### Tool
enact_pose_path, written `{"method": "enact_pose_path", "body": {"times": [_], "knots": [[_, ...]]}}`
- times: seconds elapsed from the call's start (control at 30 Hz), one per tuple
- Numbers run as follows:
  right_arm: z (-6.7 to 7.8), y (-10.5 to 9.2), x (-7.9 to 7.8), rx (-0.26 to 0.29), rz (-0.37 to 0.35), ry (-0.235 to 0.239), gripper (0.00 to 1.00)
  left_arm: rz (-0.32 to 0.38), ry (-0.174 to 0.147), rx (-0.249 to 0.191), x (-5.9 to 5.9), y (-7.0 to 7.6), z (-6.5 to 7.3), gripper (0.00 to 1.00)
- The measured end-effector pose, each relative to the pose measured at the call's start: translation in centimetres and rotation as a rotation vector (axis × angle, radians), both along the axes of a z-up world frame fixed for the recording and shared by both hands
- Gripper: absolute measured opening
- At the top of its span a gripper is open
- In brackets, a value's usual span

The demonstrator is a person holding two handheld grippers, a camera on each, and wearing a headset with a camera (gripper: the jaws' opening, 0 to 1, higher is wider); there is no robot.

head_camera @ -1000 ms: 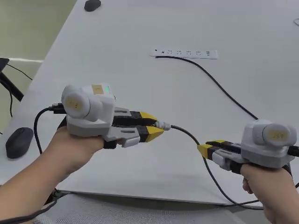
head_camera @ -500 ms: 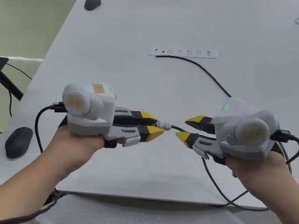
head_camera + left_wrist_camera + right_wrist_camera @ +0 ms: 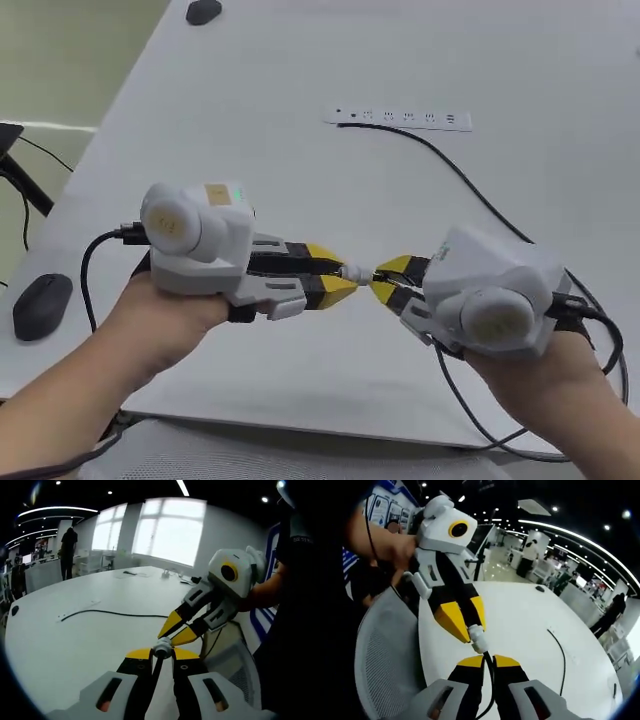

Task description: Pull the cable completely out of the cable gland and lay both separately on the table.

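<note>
White worktop beneath two hand-held grippers meeting tip to tip. The left claw is closed on the white cable gland; the right claw pinches the black cable just beside it. Cable appears seated in the gland: pulling and laying down both remain.

Two hand-held grippers, white/grey w/ yellow tips
Left gripper & right gripper: rounded white housings, each w/ a pale yellowish disc on the side, grey bodies, black jaws ending in pointed yellow tips. Left one has a yellow label & small green LED on top. A black lead exits the rear of each. In the gripper views the grey jaw bases carry orange-red slot inserts. Person wears a dark top
</note>
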State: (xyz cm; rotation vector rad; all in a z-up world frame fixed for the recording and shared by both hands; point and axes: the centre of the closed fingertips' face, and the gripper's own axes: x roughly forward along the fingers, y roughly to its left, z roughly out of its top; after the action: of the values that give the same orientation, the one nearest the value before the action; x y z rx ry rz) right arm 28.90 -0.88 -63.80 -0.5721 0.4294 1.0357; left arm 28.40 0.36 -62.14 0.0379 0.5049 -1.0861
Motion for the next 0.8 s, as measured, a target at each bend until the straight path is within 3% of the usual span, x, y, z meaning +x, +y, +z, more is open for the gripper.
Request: {"method": "enact_pose_path", "body": {"times": [0.3,0.57,0.63,0.67,0.8], "knots": [[0.2,-0.1,0.0,0.047,-0.046,0.038,0.01,-0.004,-0.010,0.001,-0.1,-0.1,0.2,0.15],[0.1,-1.0,0.8,0.105,-0.134,0.078,0.00,0.003,-0.028,0.003,0.2,0.1,1.0,0.15],[-0.4,-1.6,1.0,0.113,-0.172,0.108,0.00,0.006,-0.031,0.002,0.3,0.1,1.1,0.15],[-0.7,-1.9,1.0,0.141,-0.205,0.157,0.00,0.007,-0.033,0.003,0.3,0.2,1.1,0.15],[-1.5,-3.1,1.3,0.165,-0.251,0.198,0.00,0.007,-0.033,0.002,0.3,0.1,1.0,0.15]]}}
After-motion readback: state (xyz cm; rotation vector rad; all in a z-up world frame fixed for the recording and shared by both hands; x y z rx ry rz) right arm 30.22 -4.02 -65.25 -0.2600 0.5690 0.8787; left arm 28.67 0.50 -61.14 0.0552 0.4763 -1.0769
